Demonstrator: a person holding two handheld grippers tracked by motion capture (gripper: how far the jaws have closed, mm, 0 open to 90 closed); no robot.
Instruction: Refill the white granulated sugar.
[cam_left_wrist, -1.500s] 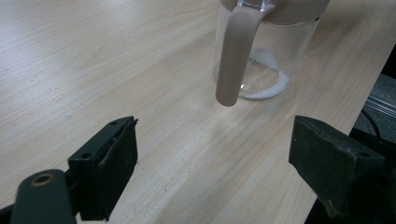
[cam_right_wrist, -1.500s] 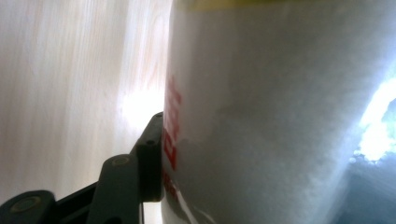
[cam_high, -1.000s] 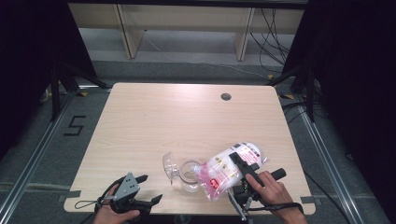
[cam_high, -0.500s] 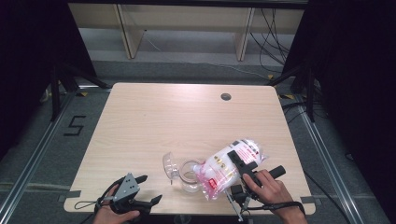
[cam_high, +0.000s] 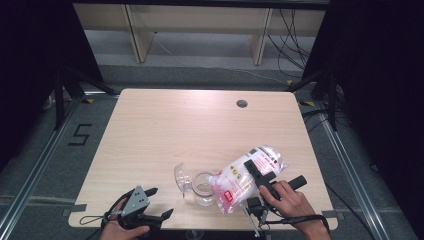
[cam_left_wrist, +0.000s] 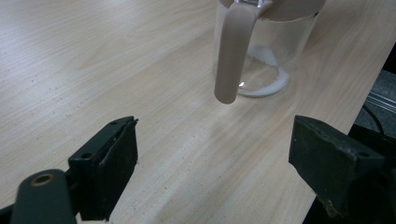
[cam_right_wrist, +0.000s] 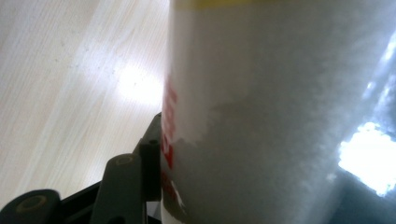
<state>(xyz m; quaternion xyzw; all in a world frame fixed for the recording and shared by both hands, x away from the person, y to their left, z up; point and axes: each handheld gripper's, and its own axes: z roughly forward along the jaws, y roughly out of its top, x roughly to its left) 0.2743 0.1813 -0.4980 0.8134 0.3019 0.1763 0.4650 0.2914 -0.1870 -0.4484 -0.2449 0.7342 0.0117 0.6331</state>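
My right gripper (cam_high: 256, 176) clamps the tilted white bag (cam_high: 245, 177) over the glass jug (cam_high: 200, 187). My left gripper (cam_high: 159, 204) rests near-left, jaws wide, empty.

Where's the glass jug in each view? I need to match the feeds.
High view: glass jug near the table's front edge, centre, left of the bag.
Left gripper view: top centre-right, handle facing the camera.
Right gripper view: not in it.
Shared landmark: the light wooden tabletop.

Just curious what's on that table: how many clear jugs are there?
1. The glass jug stands near the table's front edge, between the two grippers, with the tilted bag at its mouth.
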